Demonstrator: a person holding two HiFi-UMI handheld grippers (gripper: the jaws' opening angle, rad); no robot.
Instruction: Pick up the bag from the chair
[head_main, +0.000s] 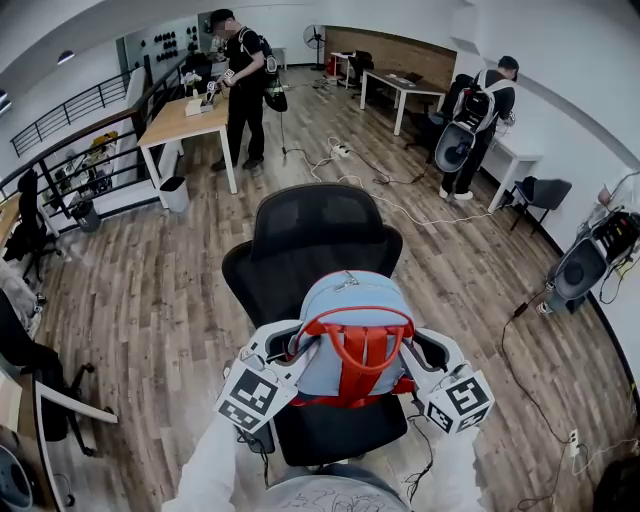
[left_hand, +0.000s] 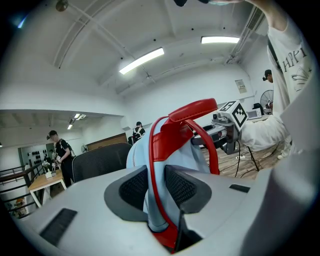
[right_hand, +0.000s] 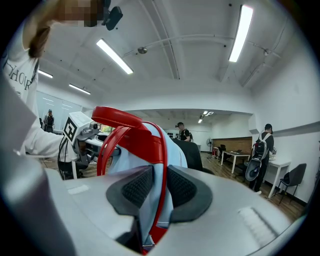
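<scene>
A light-blue bag (head_main: 352, 335) with red straps and a red handle sits between my two grippers, in front of the backrest of a black office chair (head_main: 312, 235) and over its seat. My left gripper (head_main: 283, 352) is shut on the bag's left side; in the left gripper view (left_hand: 156, 187) blue fabric and a red strap are pinched between the dark pads (left_hand: 134, 187). My right gripper (head_main: 421, 357) is shut on the bag's right side, and the right gripper view (right_hand: 159, 189) shows the same pinch. Whether the bag (left_hand: 142, 150) (right_hand: 175, 150) touches the seat I cannot tell.
Wooden floor surrounds the chair, with cables (head_main: 372, 185) trailing behind it. A person (head_main: 243, 85) stands at a desk (head_main: 183, 122) far left; another person (head_main: 482, 120) stands at the right. Another chair (head_main: 40, 385) is near left, a railing (head_main: 70, 150) beyond.
</scene>
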